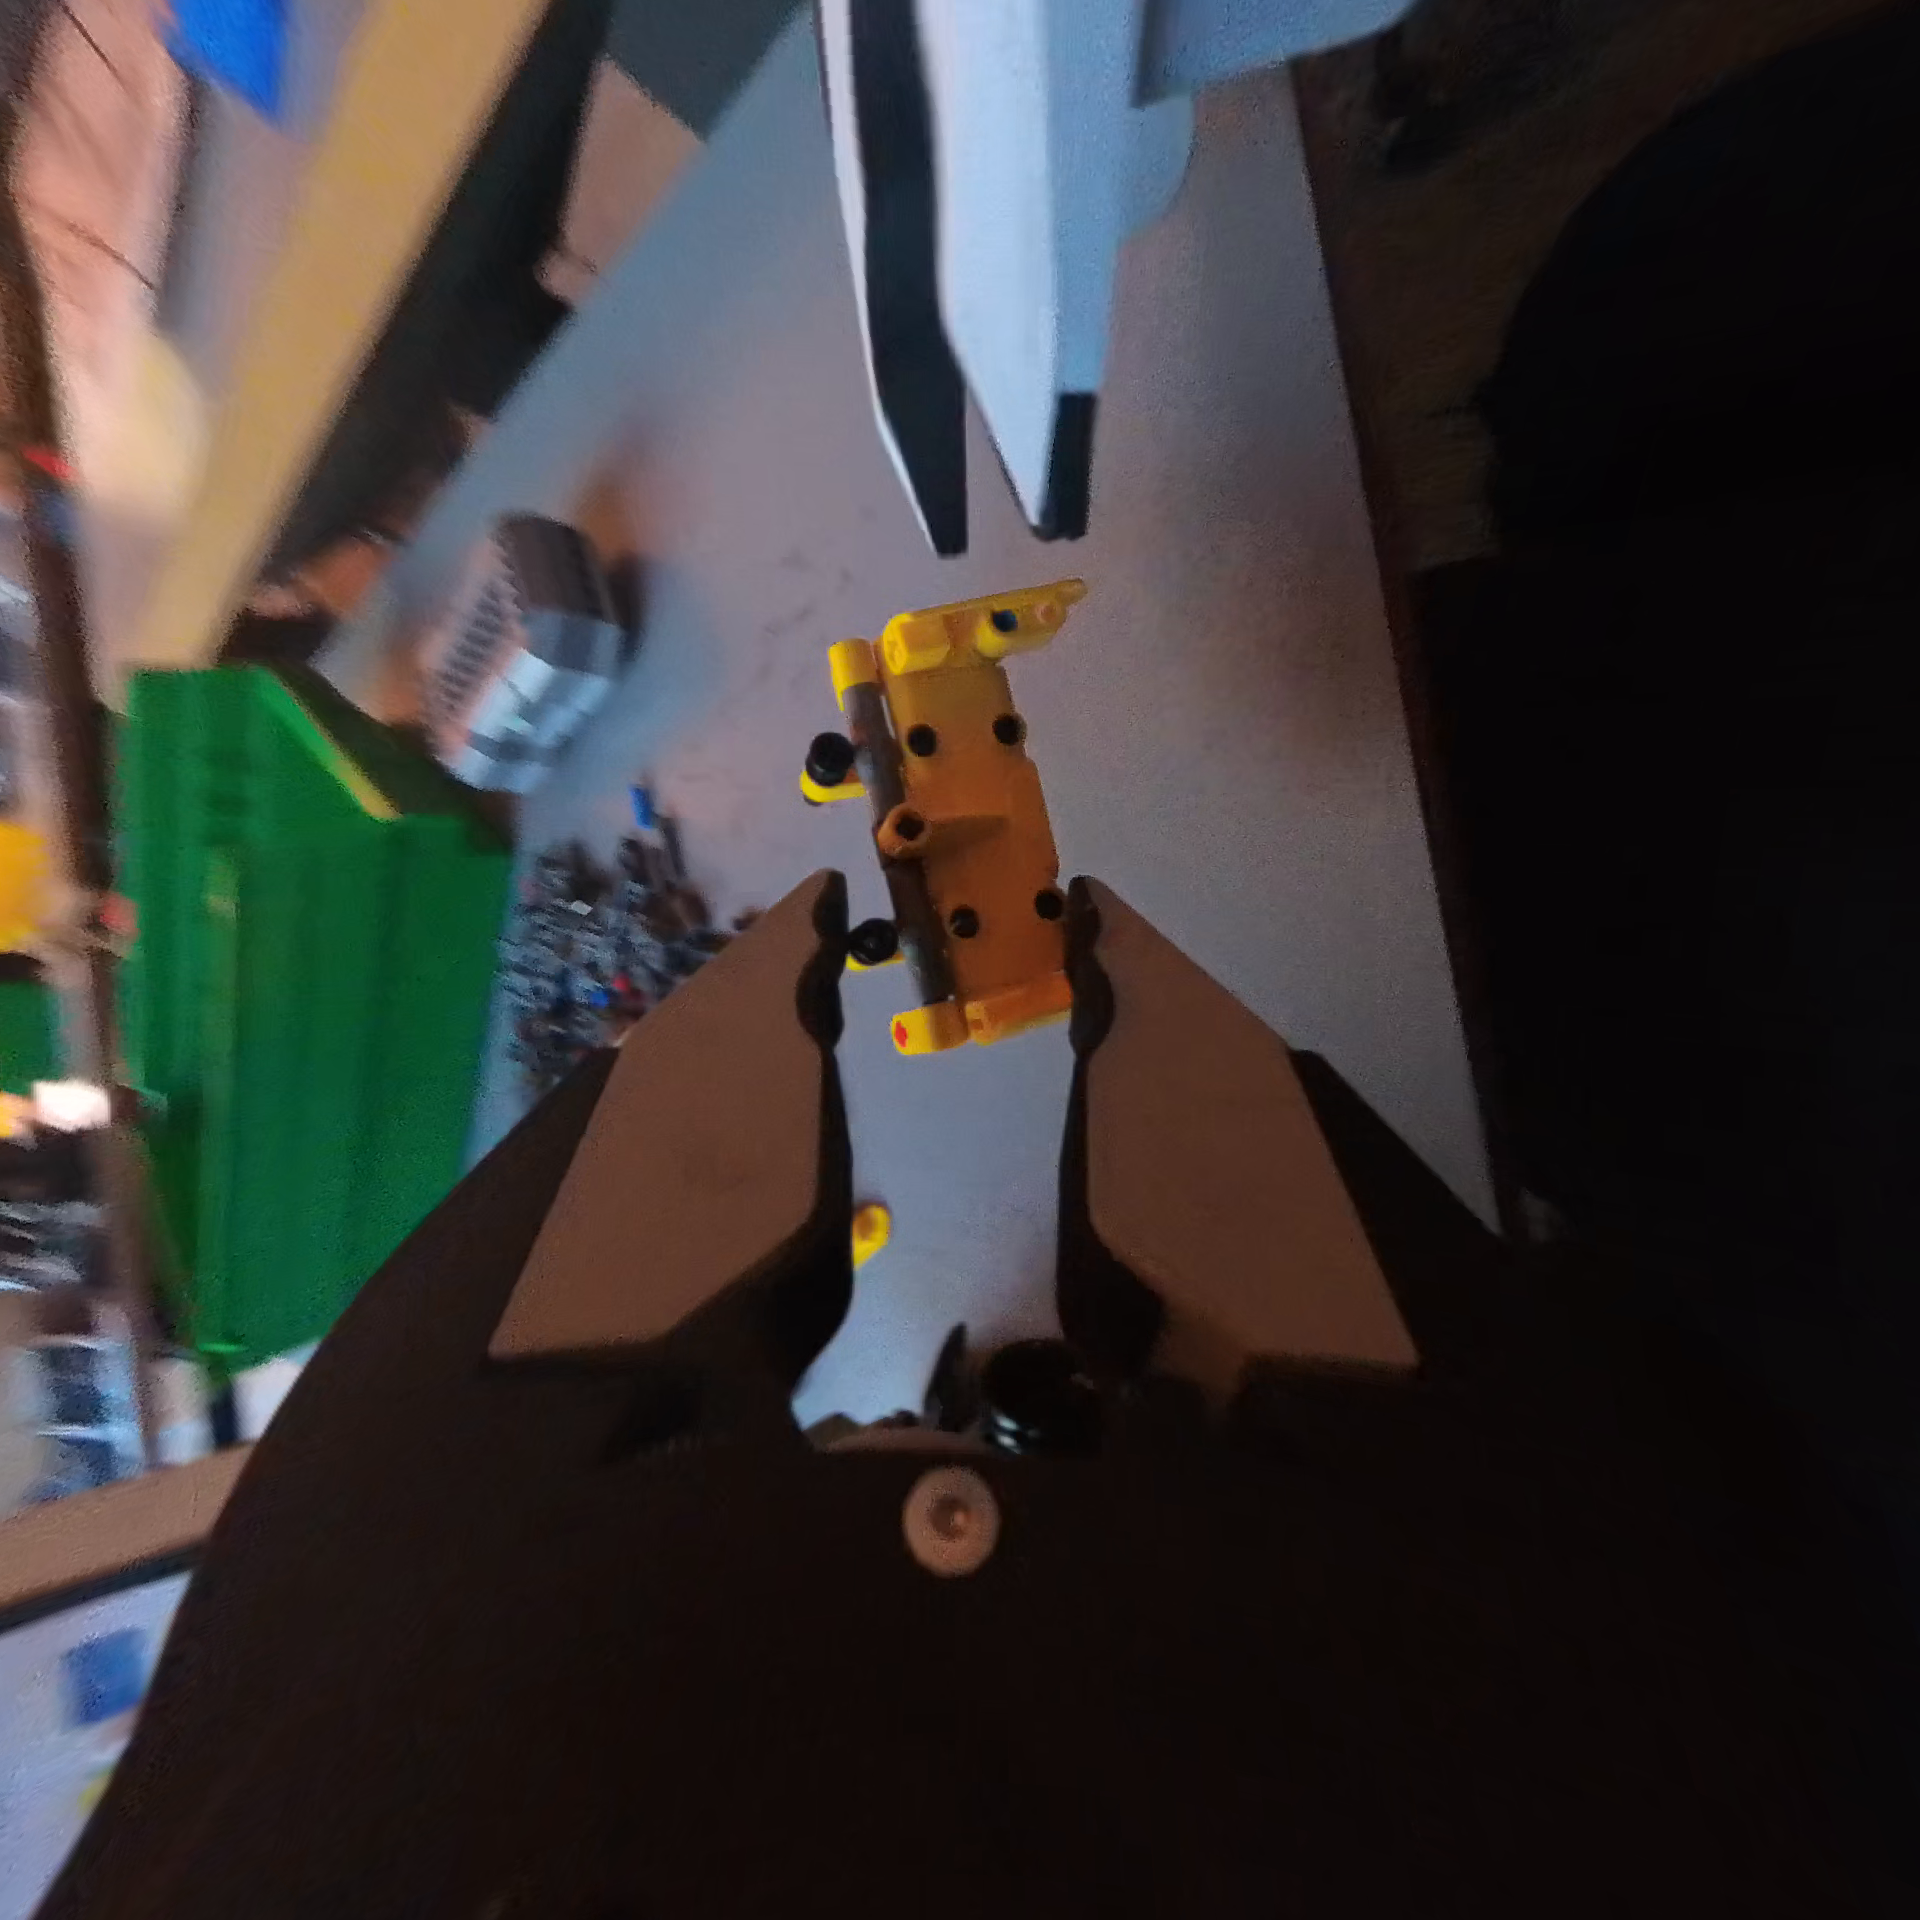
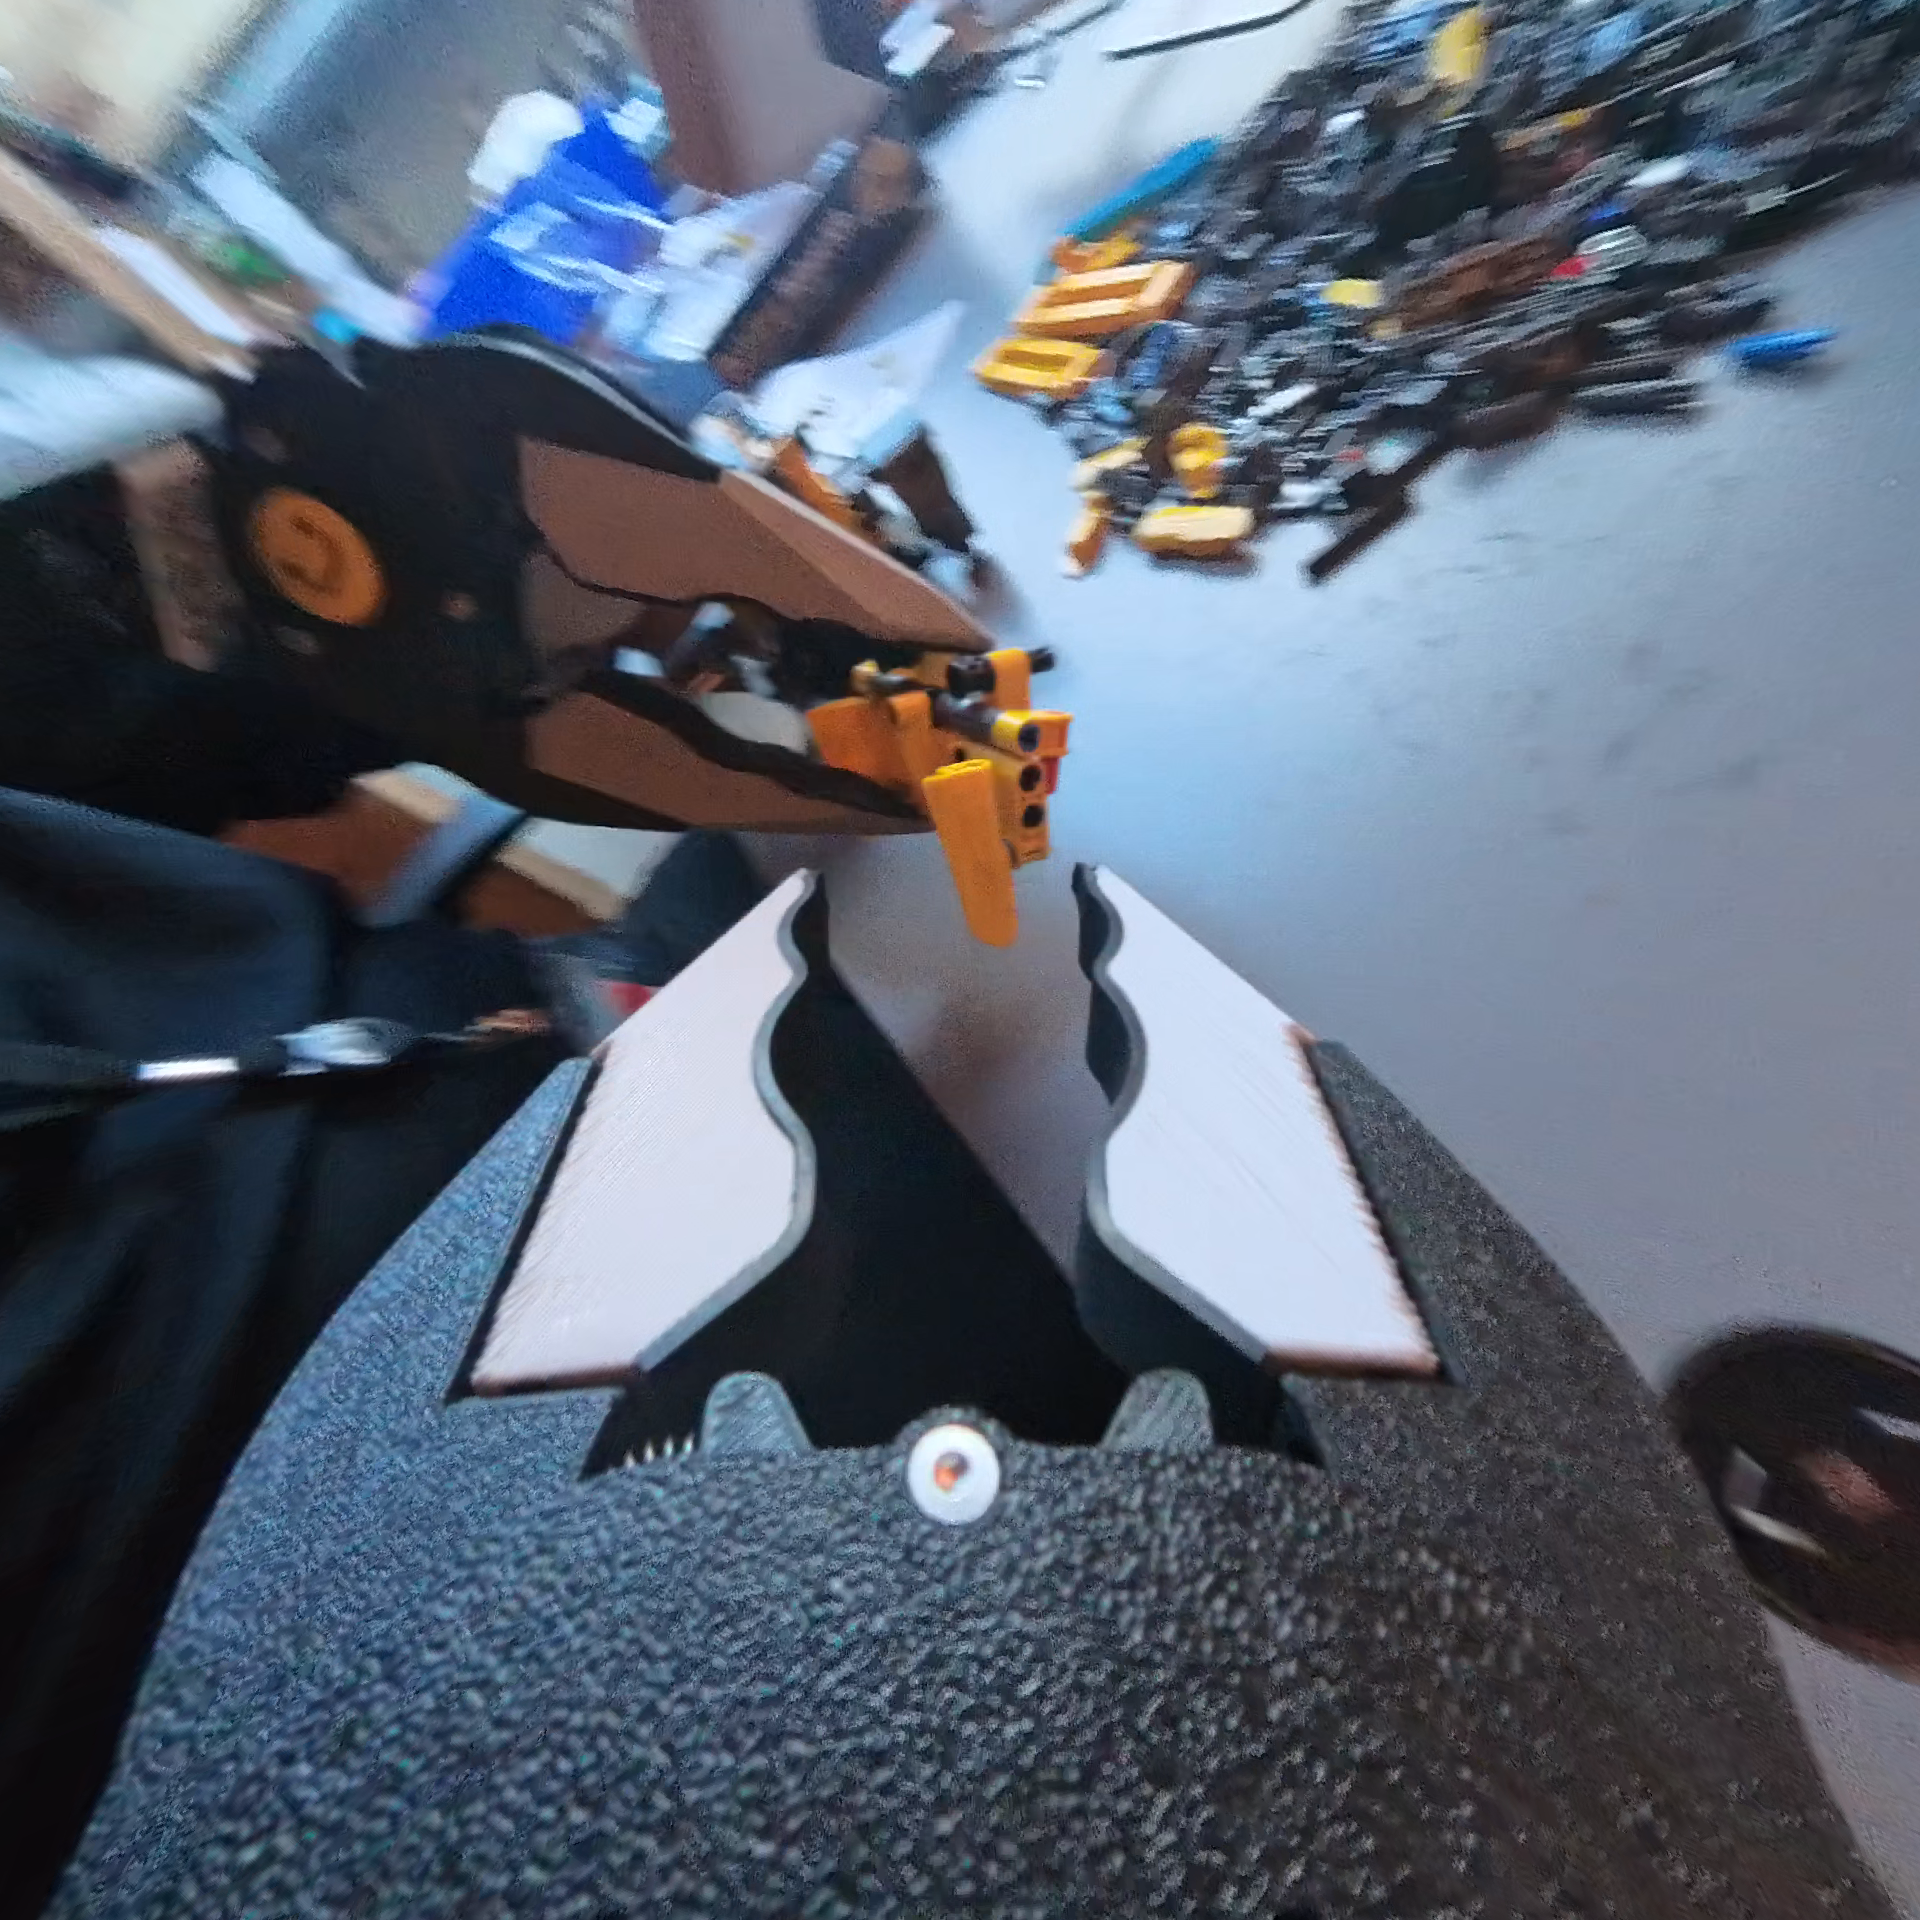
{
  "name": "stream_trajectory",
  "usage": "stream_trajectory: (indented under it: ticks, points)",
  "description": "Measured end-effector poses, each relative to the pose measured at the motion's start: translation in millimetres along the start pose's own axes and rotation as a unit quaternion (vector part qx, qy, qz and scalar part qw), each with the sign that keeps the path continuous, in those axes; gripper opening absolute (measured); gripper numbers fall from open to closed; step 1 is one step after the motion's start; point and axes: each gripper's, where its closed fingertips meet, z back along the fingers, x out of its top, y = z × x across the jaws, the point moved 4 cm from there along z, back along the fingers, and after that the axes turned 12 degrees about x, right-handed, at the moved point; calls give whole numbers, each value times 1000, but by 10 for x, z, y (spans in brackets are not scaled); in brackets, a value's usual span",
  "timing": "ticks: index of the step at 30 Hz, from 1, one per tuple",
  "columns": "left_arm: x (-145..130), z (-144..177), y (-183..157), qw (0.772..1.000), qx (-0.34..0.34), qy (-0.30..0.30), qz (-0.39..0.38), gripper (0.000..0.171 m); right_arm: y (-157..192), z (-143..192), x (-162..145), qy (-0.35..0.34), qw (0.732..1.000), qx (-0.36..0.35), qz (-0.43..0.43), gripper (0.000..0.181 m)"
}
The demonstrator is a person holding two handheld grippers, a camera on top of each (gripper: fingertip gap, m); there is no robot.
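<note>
My left gripper (image 1: 956, 935) is shut on a yellow and orange brick assembly (image 1: 966, 821) with black pins and a grey axle, and holds it above the pale table (image 1: 1226, 727). In the right wrist view the left gripper (image 2: 956, 732) comes in from the left with the assembly (image 2: 966, 758) at its tips. A yellow beam (image 2: 977, 862) hangs from the assembly, down between my right gripper's fingertips. My right gripper (image 2: 945, 883) is open and empty just below the assembly. In the left wrist view the right gripper (image 1: 1006, 535) points at the assembly's far end, a short gap away.
A large pile of dark loose bricks (image 2: 1455, 260) with yellow parts (image 2: 1101, 301) lies on the table (image 2: 1507, 831); it also shows in the left wrist view (image 1: 613, 935). A green box (image 1: 312, 987) stands left. A small yellow piece (image 1: 871, 1231) lies below my left gripper. A black wheel (image 2: 1808, 1486) lies at the right. There is about 6 cm between the tips of the two grippers. To the small yellow piece (image 1: 871, 1231): left tips about 12 cm, right tips about 20 cm. The right camera catches it too, in the right wrist view (image 2: 1081, 558).
</note>
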Motion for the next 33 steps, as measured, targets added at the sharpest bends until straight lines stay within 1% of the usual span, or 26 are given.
stream_trajectory:
  ticks: [2, 4, 7, 9, 11, 14, 17, 20, 24, 26, 28, 30, 33]
  points:
    - [39, 98, 47, 998, 39, -44, -38, 39, 84, -40, 76, -19, 996, 75, -32, 49]
    - [47, 174, 87, 992, 79, -69, -64, 39, 99, -78, 138, -30, 991, 118, -60, 50]
    - [33, 249, 110, 984, 122, -89, -98, 39, 98, -144, 198, -34, 985, 156, -73, 50]
    - [10, 264, 85, 978, 133, -94, -131, 39, 113, -179, 251, -44, 980, 179, -73, 49]
    - [-34, 245, 60, 976, 133, -86, -149, 39, 132, -194, 307, -57, 977, 195, -69, 45]
    - [-74, 223, 83, 979, 128, -80, -135, 39, 146, -204, 330, -56, 978, 193, -53, 33]
    - [-73, 218, 113, 977, 137, -84, -137, 38, 125, -195, 346, -62, 981, 180, -49, 33]
    - [-71, 208, 90, 976, 138, -84, -144, 38, -21, -173, 302, -55, 987, 135, -71, 41]
    - [-98, 189, 63, 976, 134, -80, -152, 38, -17, -201, 256, -43, 985, 138, -89, 35]
    - [-100, 184, 51, 976, 131, -79, -157, 38, -41, -245, 227, -27, 987, 126, -95, 33]
    - [-99, 179, 36, 974, 129, -78, -166, 38, -62, -279, 224, -22, 987, 123, -103, 29]
    - [-104, 172, 26, 974, 127, -75, -169, 38, -51, -293, 239, -23, 986, 131, -99, 16]
    - [-118, 166, 31, 978, 116, -73, -155, 38, -54, -303, 256, -21, 990, 120, -73, 15]
